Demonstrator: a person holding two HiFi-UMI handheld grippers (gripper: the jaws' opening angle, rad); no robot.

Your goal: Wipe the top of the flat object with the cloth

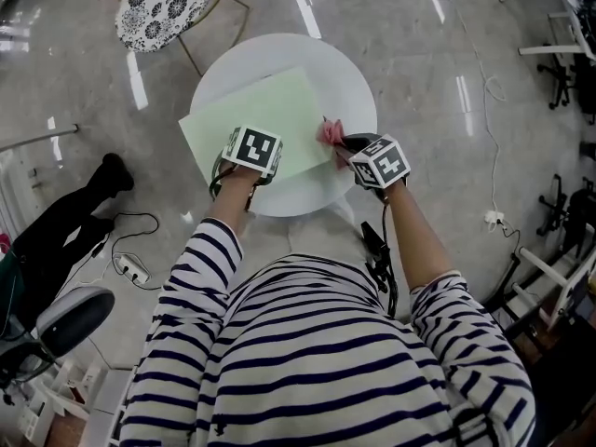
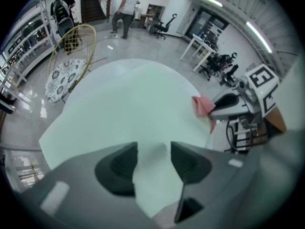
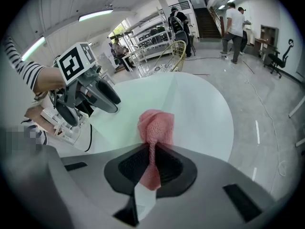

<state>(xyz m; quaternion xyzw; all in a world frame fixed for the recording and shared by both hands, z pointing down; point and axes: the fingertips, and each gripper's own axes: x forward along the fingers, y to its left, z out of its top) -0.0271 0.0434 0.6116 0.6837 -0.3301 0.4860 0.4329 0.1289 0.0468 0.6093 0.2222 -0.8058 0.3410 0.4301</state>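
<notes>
Pink cloth (image 1: 330,134), pinched in my right hand-held gripper (image 3: 153,159), sits at the right edge of the green sheet (image 1: 265,108) on the white desk (image 1: 354,77); my left hand-held gripper (image 2: 153,152) stands wide over the sheet.

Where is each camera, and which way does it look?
Head view: on the person's head, looking steeply down at table, green sheet, both grippers, striped sleeves.
Left gripper view: on left gripper, along its open fingers onto the sheet.
Right gripper view: on right gripper, along fingers shut on pink cloth.
Shared: each gripper view shows the other gripper.
</notes>
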